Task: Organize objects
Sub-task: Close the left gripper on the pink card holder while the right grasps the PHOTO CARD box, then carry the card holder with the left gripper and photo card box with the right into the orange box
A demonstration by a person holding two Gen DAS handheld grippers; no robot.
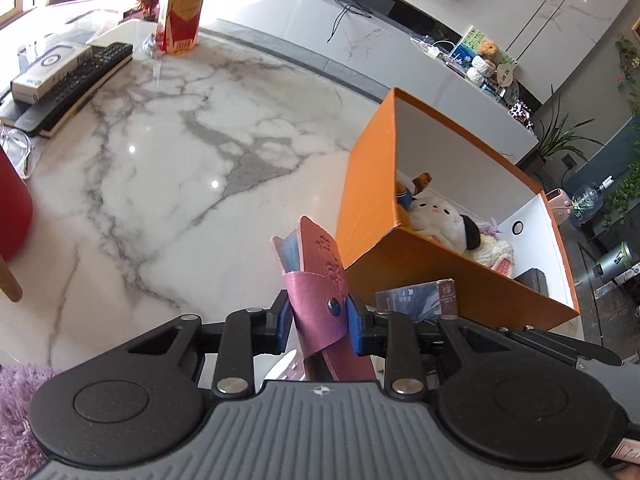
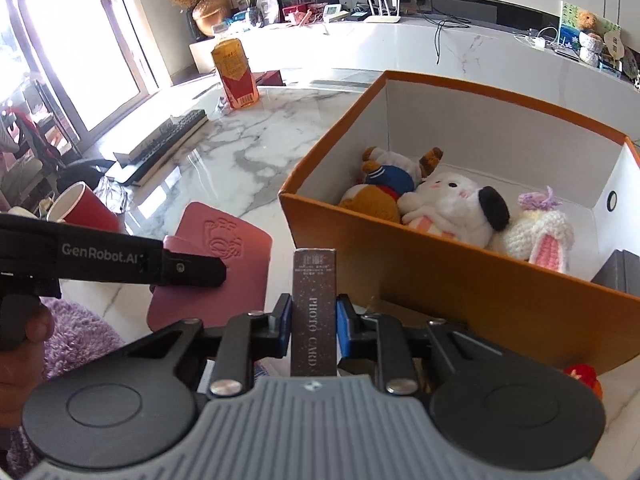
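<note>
Between each hand-held gripper's pads: left (image 1: 318, 316) clamps pink wallet (image 1: 320, 276), right (image 2: 314, 316) clamps photo-card box (image 2: 314, 304)

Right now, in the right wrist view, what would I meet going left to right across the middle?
Red cup → pink leather case → photo card box held in the right tongs → orange box → white plush toy → crocheted bunny.

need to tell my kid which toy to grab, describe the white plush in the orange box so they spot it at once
Find the open orange box on the marble table. Three soft toys lie inside; the white plush is the middle one. It alone has a big black ear, unlike the brown bear in blue and the crocheted toy with a pink ear.
</note>
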